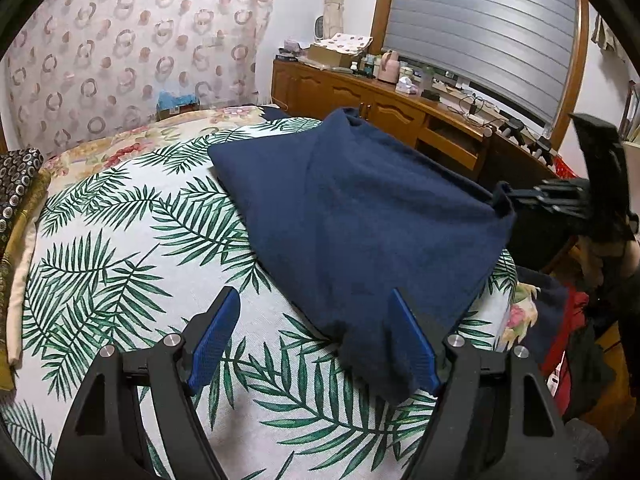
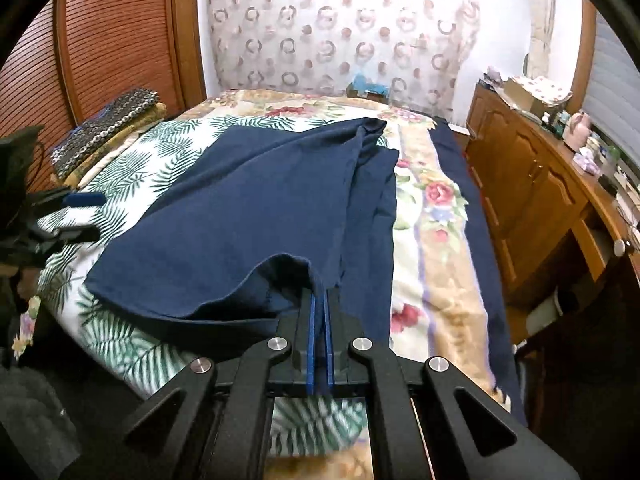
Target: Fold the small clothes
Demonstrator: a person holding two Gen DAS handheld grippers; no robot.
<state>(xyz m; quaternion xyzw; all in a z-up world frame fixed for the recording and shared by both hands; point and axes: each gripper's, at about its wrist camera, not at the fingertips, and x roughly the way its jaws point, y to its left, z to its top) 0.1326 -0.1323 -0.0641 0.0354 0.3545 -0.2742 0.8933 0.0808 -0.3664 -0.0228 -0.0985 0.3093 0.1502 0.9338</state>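
Both claws are mine: my right claw point(image 2: 320, 300) pinches a corner of the soft dark blue cloth point(image 2: 256, 208) on the leafy bed cover point(image 1: 120, 248), my left claw point(image 1: 316, 340) waits open, so I should pull gently and flat.

Black tool point(image 2: 320, 300), blue pads point(image 1: 216, 340)

**Navy on palm leaves**

A plain navy-blue garment point(image 2: 256, 208) is seen on a white sheet printed with green palm fronds point(image 1: 120, 248). Beneath it a cream and tan blanket patterned with pink and red roses point(image 2: 436, 216) is shown. Both the left gripper point(image 1: 316, 340) and the right gripper point(image 2: 320, 312) are black with blue pads. The curtain point(image 1: 132, 52) is patterned with pinkish rings and dots.
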